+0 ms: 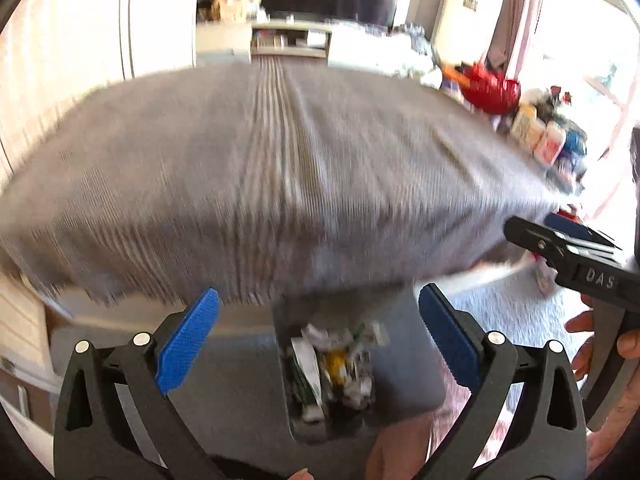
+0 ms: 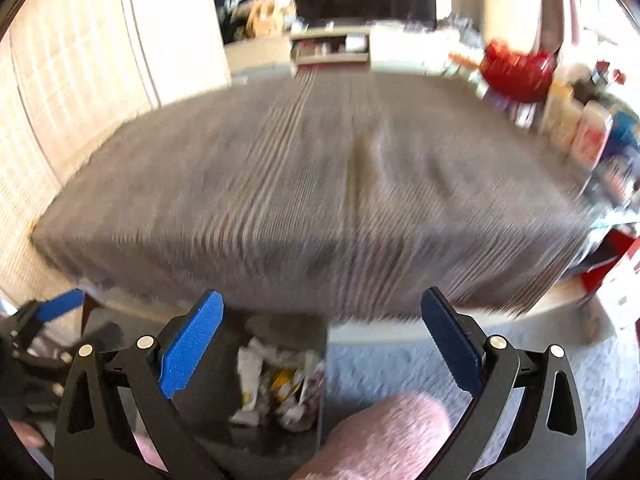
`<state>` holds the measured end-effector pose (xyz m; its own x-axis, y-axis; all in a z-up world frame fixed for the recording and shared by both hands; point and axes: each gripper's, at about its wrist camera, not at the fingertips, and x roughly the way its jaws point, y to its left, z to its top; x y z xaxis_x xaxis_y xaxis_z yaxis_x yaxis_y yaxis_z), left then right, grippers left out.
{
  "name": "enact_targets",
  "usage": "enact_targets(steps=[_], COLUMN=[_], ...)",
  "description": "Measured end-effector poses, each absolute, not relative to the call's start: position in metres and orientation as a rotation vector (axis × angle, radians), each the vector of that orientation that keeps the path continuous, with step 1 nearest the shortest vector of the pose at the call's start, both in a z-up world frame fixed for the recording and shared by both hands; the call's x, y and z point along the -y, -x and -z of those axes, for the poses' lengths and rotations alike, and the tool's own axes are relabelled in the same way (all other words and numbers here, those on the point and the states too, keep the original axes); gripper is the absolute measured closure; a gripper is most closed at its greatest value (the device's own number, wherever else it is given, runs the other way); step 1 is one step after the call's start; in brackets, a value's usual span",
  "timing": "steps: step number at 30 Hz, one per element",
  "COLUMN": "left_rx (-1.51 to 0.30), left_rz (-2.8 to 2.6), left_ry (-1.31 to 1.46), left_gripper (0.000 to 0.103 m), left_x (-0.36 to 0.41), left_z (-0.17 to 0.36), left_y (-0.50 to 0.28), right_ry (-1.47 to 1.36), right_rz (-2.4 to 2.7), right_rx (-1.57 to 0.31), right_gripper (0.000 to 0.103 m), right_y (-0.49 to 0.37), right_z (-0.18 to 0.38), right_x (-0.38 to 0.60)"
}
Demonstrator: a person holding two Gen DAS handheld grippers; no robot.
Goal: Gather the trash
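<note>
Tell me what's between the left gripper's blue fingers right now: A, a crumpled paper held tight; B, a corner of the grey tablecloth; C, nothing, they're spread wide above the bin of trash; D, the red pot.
C: the left gripper has its jaws spread wide with nothing between them, and the trash bin of crumpled wrappers sits on the floor below the gap.

Grey striped tablecloth [image 1: 260,168], red pot [image 1: 494,90], blue-padded hand-held gripper [image 1: 320,340].
</note>
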<state>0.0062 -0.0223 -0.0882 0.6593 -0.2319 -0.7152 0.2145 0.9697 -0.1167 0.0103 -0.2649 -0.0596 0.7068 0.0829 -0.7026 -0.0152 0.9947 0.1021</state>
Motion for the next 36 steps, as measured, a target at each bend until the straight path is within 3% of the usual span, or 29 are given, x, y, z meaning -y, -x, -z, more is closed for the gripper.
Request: enact_targets(steps=[18, 25, 36], left_rx=[-0.384, -0.312, -0.335], left_rz=[0.162, 0.095, 0.160], left_ry=[-0.037, -0.047, -0.042], left_gripper=[0.008, 0.008, 0.008], left_x=[0.020, 0.013, 0.014], left_z=[-0.077, -0.095, -0.081], left_y=[0.018, 0.043, 0.049], right_ry=[-0.082, -0.094, -0.111], right_rz=[0.025, 0.039, 0.032], right_rx=[-0.379, -0.366, -0.371], right_gripper=[0.003, 0.003, 0.003], right_y=[0.035, 0.050, 0.057], right_z=[-0.074, -0.071, -0.069], right_x=[0.280, 0.276, 0.268])
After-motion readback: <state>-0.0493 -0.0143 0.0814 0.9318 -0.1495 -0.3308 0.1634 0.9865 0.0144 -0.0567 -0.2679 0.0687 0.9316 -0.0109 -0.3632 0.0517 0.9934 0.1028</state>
